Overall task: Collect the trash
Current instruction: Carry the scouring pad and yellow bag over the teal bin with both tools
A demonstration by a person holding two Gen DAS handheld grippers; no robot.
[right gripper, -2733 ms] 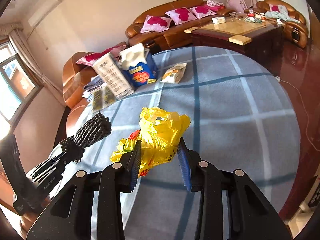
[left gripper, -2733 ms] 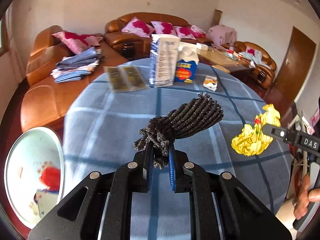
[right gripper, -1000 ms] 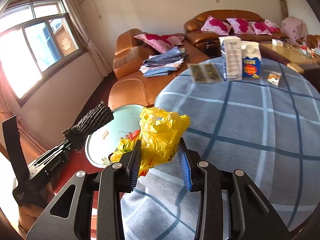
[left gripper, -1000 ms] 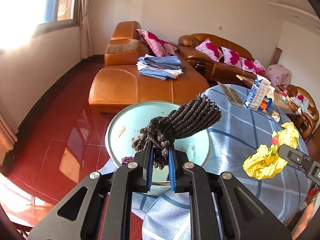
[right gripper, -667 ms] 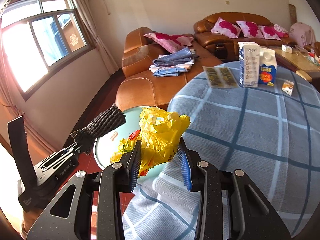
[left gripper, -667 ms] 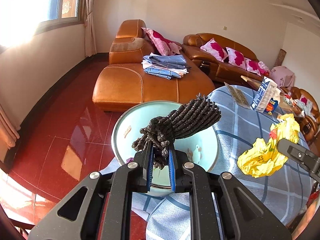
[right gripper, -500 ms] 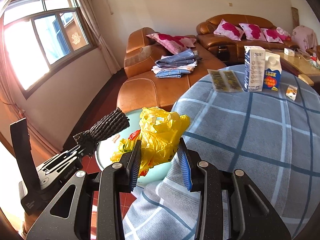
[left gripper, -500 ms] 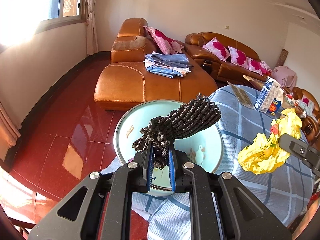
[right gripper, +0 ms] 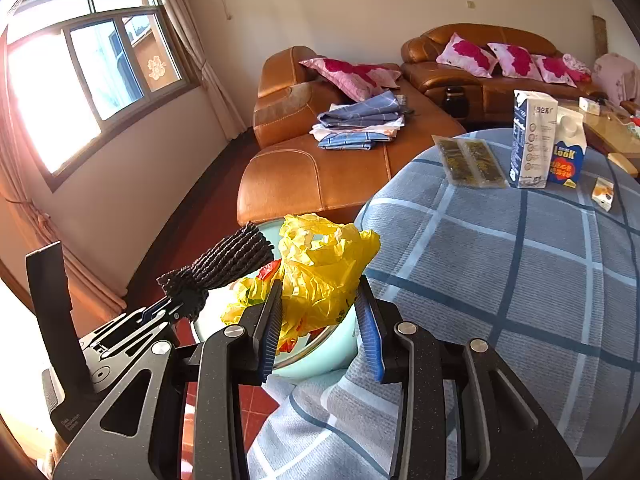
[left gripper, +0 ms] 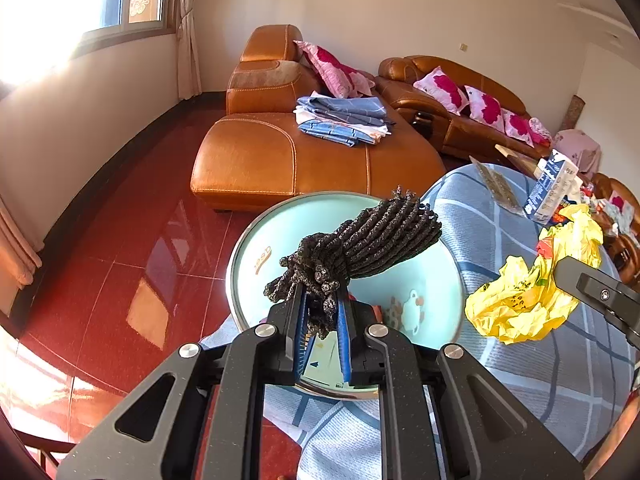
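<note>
now black foam net (left gripper: 372, 236) clenched in left jaws, long axis slanting up-right; yellow wrapper (right gripper: 320, 268) in right jaws.

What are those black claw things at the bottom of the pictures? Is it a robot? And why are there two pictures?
No robot here. A person holds a claw tool in each hand, and a small camera on each tool looks out along its two fingers, so you get one picture per hand.

The left gripper pinches a dark knitted bundle. The right gripper squeezes a crumpled yellow plastic bag. Each camera also sees the other tool from the side.

Both hang over a pale green bin that stands beside a round table with a blue checked cloth. On the table are two cartons, a flat packet and a small box. Behind are orange sofas.
</note>
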